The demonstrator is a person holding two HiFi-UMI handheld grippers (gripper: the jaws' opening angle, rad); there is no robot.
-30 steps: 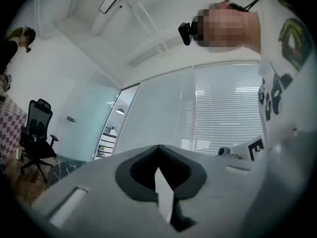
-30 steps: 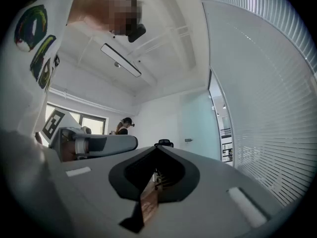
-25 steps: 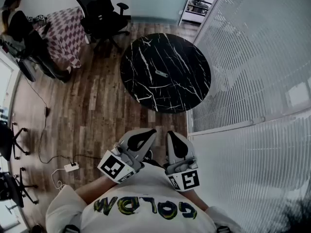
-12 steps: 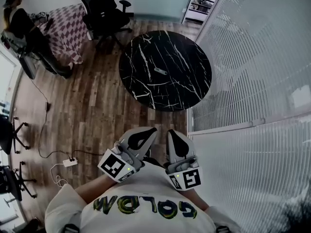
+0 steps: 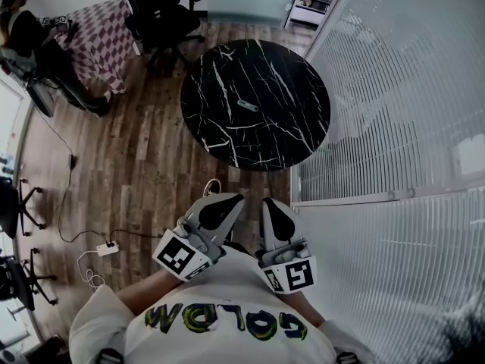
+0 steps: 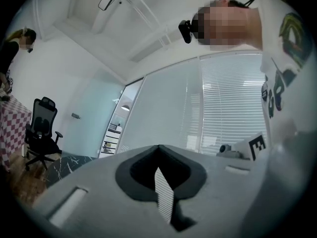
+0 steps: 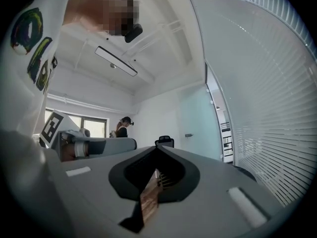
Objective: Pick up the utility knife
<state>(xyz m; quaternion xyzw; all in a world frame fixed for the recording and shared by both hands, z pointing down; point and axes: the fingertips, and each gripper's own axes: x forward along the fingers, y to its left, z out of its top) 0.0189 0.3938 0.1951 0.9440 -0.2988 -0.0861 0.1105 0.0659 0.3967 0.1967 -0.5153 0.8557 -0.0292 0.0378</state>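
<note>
A small grey utility knife point(image 5: 248, 105) lies near the middle of a round black marble table point(image 5: 220, 67), far ahead of me. Close to my chest I hold both grippers side by side above the wooden floor, well short of the table. My left gripper point(image 5: 232, 199) is shut and empty, its tips pressed together point(image 6: 159, 147). The right gripper point(image 5: 270, 202) is also shut with nothing in it point(image 7: 157, 148). Each gripper view looks level across the room; the left one catches only the table's edge, and neither shows the knife.
A wall of white blinds point(image 5: 394, 127) runs along the right. A black office chair point(image 5: 155, 14) and a checkered-cloth table point(image 5: 102, 44) stand beyond the marble table, with a person point(image 5: 30, 36) at far left. A power strip and cable point(image 5: 108, 249) lie on the floor at left.
The marble table has drawn slightly closer in the head view as I move forward. Both grippers stay shut, side by side at my chest.
</note>
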